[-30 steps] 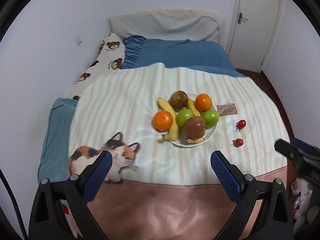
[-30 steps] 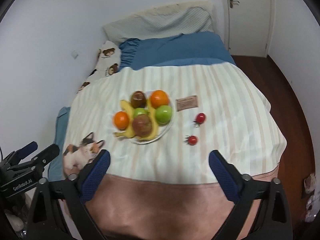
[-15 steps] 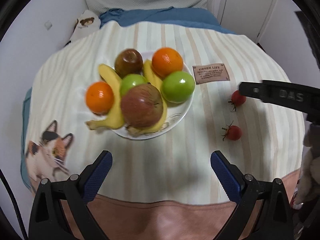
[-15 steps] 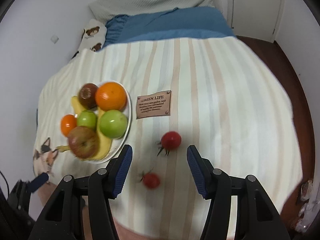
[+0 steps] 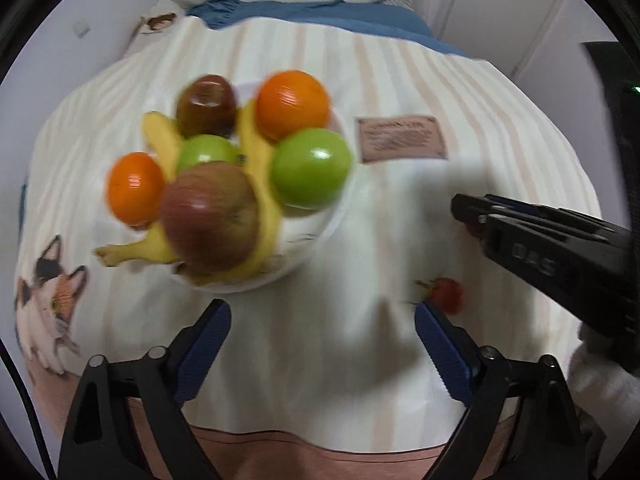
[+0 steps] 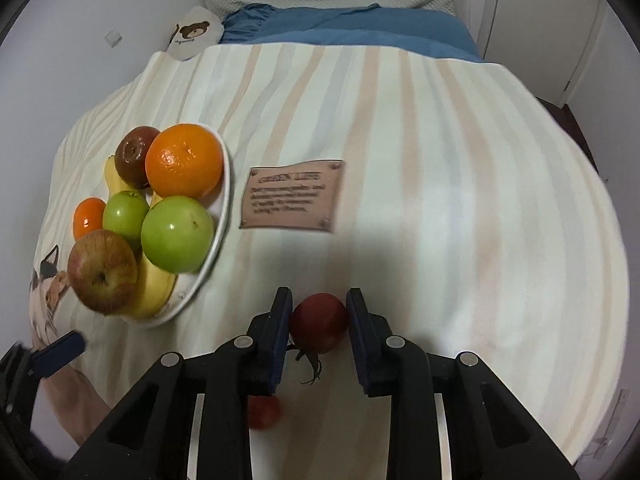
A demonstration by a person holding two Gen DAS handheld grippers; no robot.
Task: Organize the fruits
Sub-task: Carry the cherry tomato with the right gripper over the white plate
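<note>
A white plate [image 6: 224,204] on the striped bedspread holds oranges, green apples, red apples and bananas; it also shows in the left wrist view [image 5: 328,228]. My right gripper [image 6: 318,322] has its jaws closed in around a red tomato [image 6: 319,323], with both pads at its sides. A second tomato [image 6: 264,412] lies behind the left finger; it also shows in the left wrist view [image 5: 448,294]. My left gripper [image 5: 322,320] is open and empty, just in front of the plate. The right gripper [image 5: 464,208] enters the left wrist view from the right.
A brown fabric label [image 6: 294,200] is sewn on the bedspread right of the plate. A cat print [image 5: 48,296] is at the left edge. Blue bedding [image 6: 344,28] and a pillow lie at the far end; a door [image 6: 560,20] stands at the back right.
Both grippers have moved down and forward toward the bed. My right gripper's jaws have narrowed around the farther tomato. My left gripper has come closer to the plate and stays open.
</note>
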